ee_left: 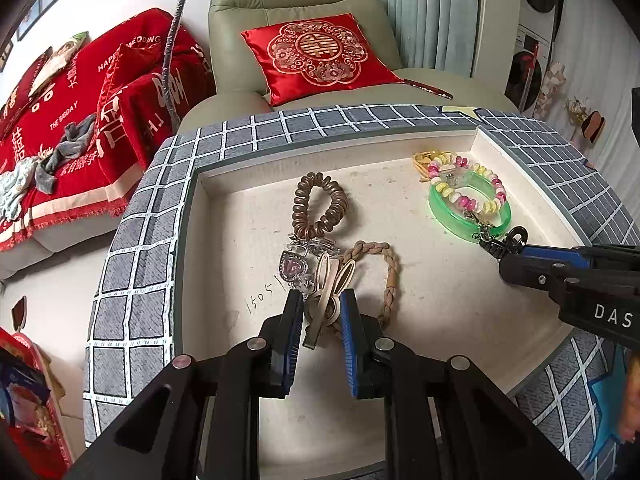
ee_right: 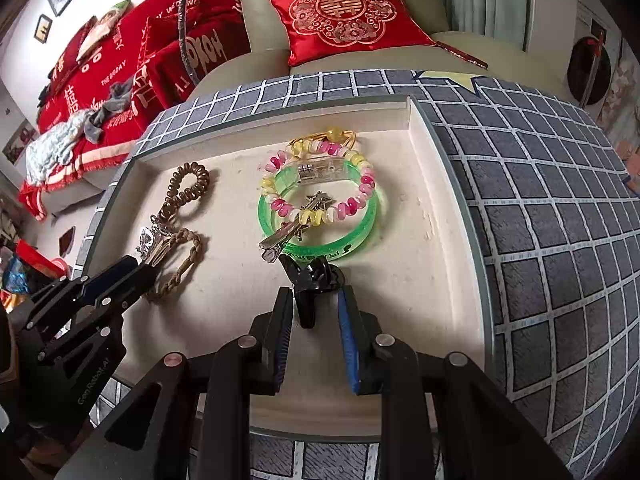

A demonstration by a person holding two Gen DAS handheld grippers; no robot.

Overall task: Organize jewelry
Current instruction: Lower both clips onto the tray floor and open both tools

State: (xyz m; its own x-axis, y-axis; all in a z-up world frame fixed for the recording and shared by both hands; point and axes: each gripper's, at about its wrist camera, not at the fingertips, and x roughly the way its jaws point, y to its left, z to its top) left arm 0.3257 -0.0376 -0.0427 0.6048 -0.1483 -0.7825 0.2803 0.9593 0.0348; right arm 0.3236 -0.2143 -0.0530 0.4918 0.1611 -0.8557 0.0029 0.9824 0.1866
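Observation:
A white tray holds the jewelry. My left gripper has its fingers around a cream rabbit-ear hair clip, with small gaps at the pads. Beside it lie a pink heart clip, a brown spiral hair tie and a tan braided band. My right gripper straddles a black hair clip, its pads apart from it. Just ahead lie a green bangle, a pink-yellow bead bracelet, a silver clip and a gold ring item.
The tray sits on a grey grid-patterned cloth over a table. Behind stand a beige armchair with a red cushion and a red-covered sofa. The tray walls rise at back and right.

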